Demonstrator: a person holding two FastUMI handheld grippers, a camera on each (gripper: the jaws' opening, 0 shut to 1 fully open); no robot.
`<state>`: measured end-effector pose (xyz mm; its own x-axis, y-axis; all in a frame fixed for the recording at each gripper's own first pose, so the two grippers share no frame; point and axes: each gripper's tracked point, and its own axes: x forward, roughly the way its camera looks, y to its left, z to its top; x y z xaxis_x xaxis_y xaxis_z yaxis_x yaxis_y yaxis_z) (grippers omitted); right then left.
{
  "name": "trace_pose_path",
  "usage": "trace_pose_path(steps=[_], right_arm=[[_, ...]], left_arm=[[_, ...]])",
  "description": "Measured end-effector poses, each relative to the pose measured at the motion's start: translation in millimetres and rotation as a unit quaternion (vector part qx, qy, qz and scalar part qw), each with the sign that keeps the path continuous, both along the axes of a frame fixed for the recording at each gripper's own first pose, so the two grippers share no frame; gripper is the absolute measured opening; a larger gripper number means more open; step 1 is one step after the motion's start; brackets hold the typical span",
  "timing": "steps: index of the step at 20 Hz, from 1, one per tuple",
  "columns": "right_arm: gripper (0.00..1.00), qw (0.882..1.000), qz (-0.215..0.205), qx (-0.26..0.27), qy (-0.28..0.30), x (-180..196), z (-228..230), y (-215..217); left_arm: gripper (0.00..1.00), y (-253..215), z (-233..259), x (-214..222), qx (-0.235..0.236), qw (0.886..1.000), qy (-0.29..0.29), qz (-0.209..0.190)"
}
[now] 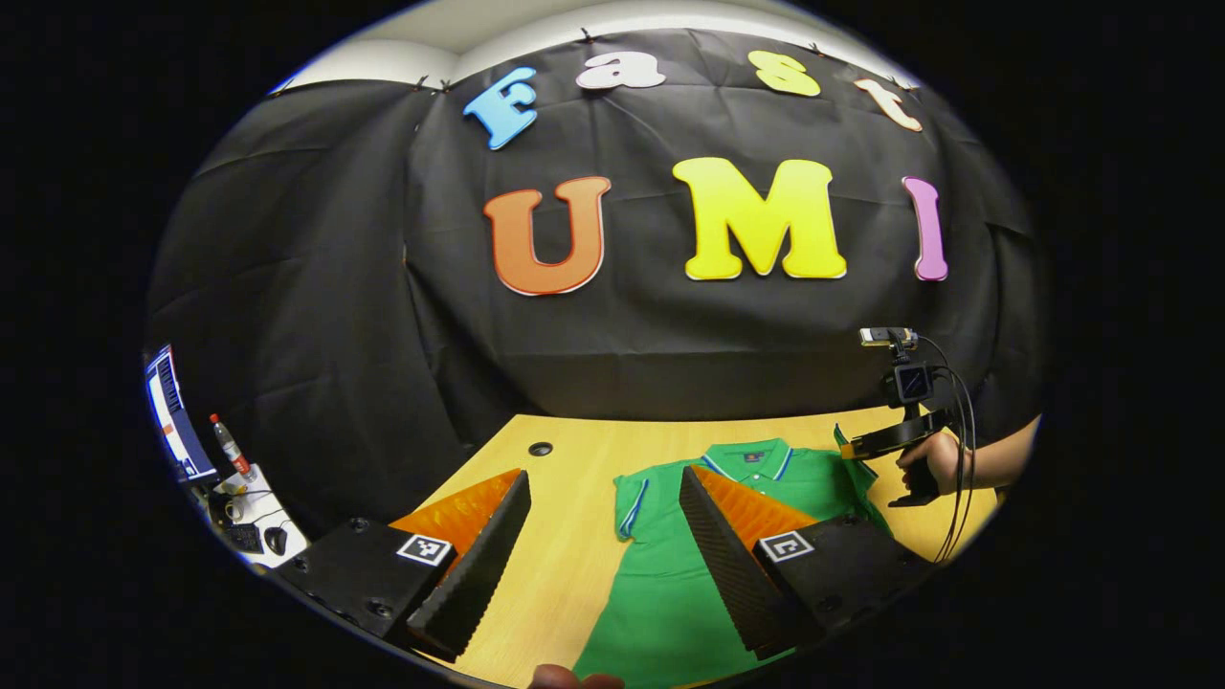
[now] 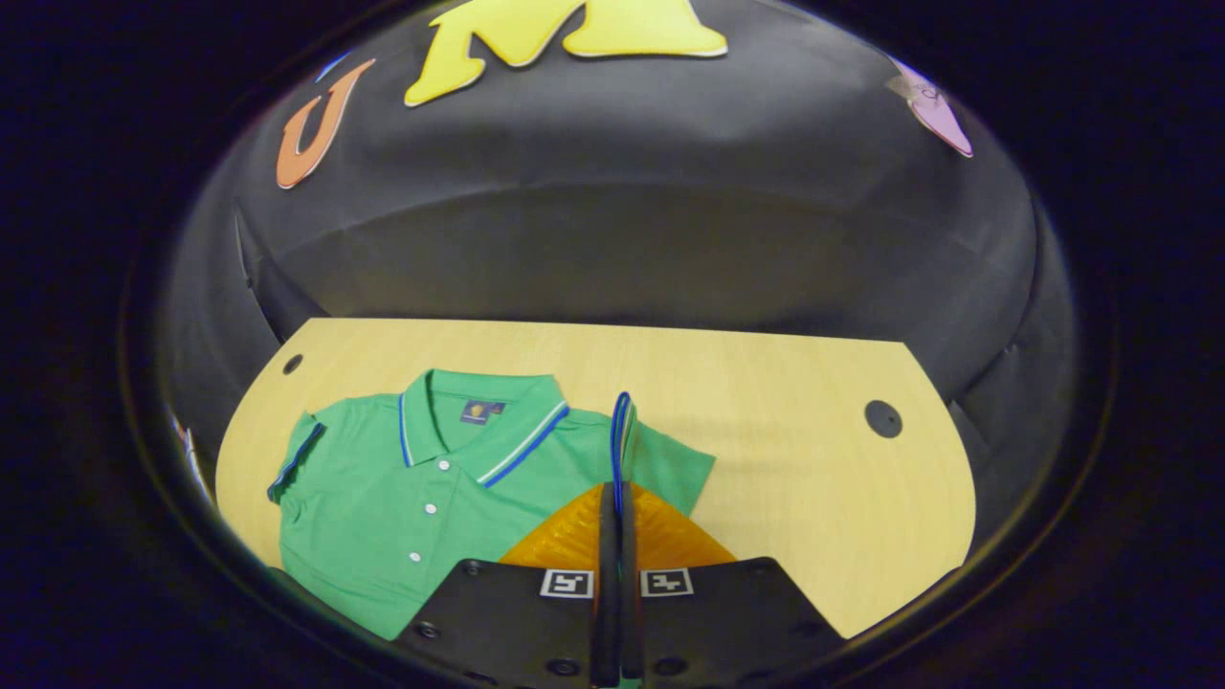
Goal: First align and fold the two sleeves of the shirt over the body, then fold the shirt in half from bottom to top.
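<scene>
My right gripper (image 2: pixel 617 498) is clamped on the cuff edge of one sleeve (image 2: pixel 622 431), both fingers pressed flat together with the blue-trimmed hem standing up thin between them. Shirt (image 2: pixel 421 507) is a green polo, lying face up on the table (image 2: pixel 785 431), collar (image 2: pixel 478 411) toward the booth wall, hem toward me, so the long axis runs away from me. From this gripper the body lies off to the left, so the fold-in has to carry the sleeve that way, over the button placket (image 2: pixel 426 507). The other sleeve (image 1: pixel 632 498) lies flat, just ahead of my left gripper (image 1: pixel 603 536), which hangs above the table with its jaws spread wide, nothing in them; that arm is the nearer one for that side. Left gripper view also catches my right hand (image 1: pixel 933 459) far across the shirt, holding the other tool by the collar side. Fabric looks like soft knit pique, limp, striped trim on collar and cuffs, small white buttons. Table is smooth pale wood with round cable holes (image 2: pixel 882 418). I judge sleeve folding has just started, neither sleeve folded yet.
</scene>
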<state>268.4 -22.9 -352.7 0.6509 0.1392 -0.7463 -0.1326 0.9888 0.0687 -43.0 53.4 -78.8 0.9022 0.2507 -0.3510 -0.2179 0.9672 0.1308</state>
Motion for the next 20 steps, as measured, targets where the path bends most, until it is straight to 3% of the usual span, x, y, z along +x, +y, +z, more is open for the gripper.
trace_pose_path(steps=[2, 7, 9, 13, 14, 18, 20], right_arm=[[0.09, 1.000, 0.006, 0.021, 0.005, -1.9, -0.2, 19.6], [0.76, 0.999, -0.016, 0.016, -0.031, -4.7, 38.4, 10.2], [0.86, 0.998, -0.021, 0.013, -0.050, -13.9, 63.6, 2.5], [0.84, 0.996, -0.018, 0.016, -0.084, -50.9, 116.0, -8.2], [0.88, 0.996, -0.013, 0.009, -0.088, -63.0, 125.0, -12.6], [0.86, 0.991, 0.009, -0.020, -0.132, -106.7, 166.8, -25.6], [0.90, 0.987, 0.019, -0.042, -0.156, -132.0, 184.2, -30.5]], left_arm=[[1.00, 7.2, -0.3, -1.4, 0.000, 1.000, -0.001, 0.012], [1.00, 7.0, -0.8, -1.2, -0.020, 1.000, -0.005, 0.002], [1.00, 5.6, -1.0, 2.1, -0.026, 1.000, -0.009, -0.014], [1.00, -2.6, -10.3, 6.9, -0.045, 0.998, 0.007, -0.048], [1.00, -5.7, -12.4, 7.2, -0.052, 0.997, 0.010, -0.056], [1.00, -15.1, -26.4, 11.9, -0.069, 0.993, 0.036, -0.087], [1.00, -19.3, -32.9, 14.2, -0.074, 0.991, 0.047, -0.104]])
